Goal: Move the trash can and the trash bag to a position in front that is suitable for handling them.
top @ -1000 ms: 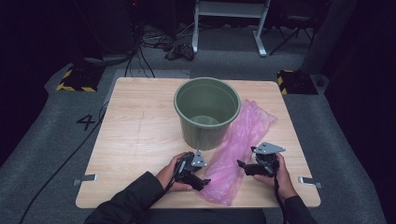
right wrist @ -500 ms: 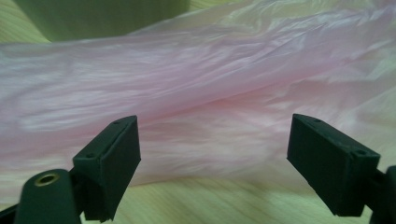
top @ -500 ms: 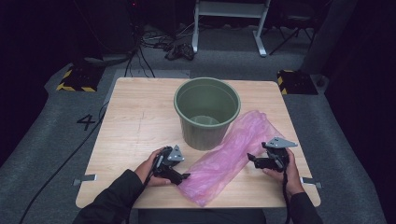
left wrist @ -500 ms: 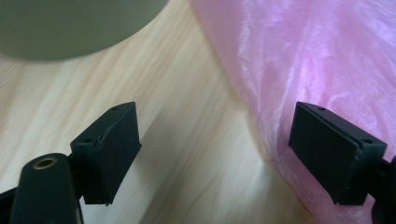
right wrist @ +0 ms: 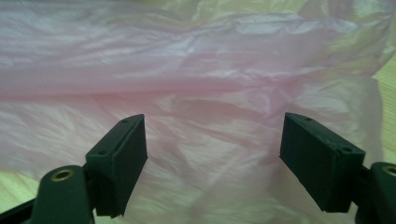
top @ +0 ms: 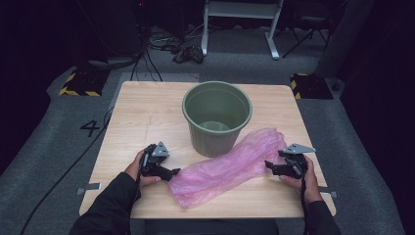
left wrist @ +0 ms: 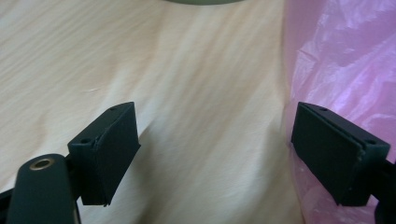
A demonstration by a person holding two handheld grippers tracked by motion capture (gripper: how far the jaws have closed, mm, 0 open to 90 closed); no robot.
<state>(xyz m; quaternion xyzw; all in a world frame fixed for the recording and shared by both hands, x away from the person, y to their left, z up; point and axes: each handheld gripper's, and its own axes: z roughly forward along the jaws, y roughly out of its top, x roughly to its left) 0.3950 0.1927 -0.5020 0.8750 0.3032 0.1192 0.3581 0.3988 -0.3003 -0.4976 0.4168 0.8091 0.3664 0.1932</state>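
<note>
- The bag lies flat on the table, just in front of the bin, its upper edge running along the bin's base. Its long axis runs on a slant, from the near-left end by your left hand up to the far-right end by your right hand.
- Your left gripper sits at the bag's near-left end, pointing right along the table. In the left gripper view the jaws stand apart: one is over bare wood and the other is at the pink edge, with nothing pinched between them.
- Your right gripper points left at the bag's far-right end. In the right gripper view the plastic spreads ahead of and under both jaws; they have just been closing a little, yet they are not gripping, and the film is not pressed between them.
- Each hand has its own end, so neither is clearly nearer. The left jaws are only at the bag's edge, and I judge they need to go a touch further right to take the film.
- For room, the table is bare to the left of the bin and behind your left hand. The near edge is close beneath the bag's low end, and the right edge lies just beyond your right hand.
- The bin stands upright with its mouth open, behind the bag's middle; lifting both ends would need to clear its rim.
</note>
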